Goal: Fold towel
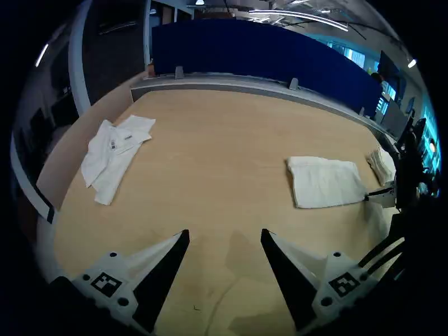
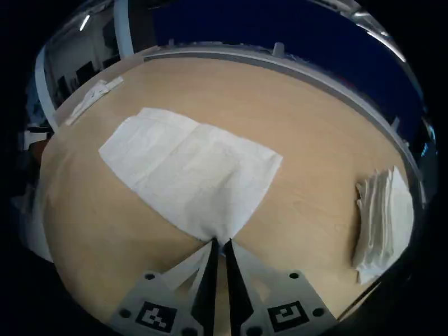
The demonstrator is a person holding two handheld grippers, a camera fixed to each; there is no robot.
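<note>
In the left gripper view, the left tool point(image 1: 224, 231) is released: its two fingers stand wide apart over bare wood at the near edge of the table point(image 1: 224, 140), touching nothing. Ahead of it and off to its right lies the towel point(image 1: 325, 180), folded into a flat rectangle. The right tool point(image 1: 368, 197) meets the towel's corner on the side away from the left tool. Just past that corner, at the table's right edge, sits a stack of folded towels point(image 1: 383, 165). Well off to the left tool's other side lies a crumpled white cloth point(image 1: 115, 154). A blue partition point(image 1: 252, 50) runs along the far side of the table.

In the right gripper view, the right tool's fingers point(image 2: 208, 274) are clenched almost together, with the near corner of the towel pinched between their tips. The towel spreads flat ahead and to the left. The stack of folded towels lies to this tool's right, apart from the towel.
</note>
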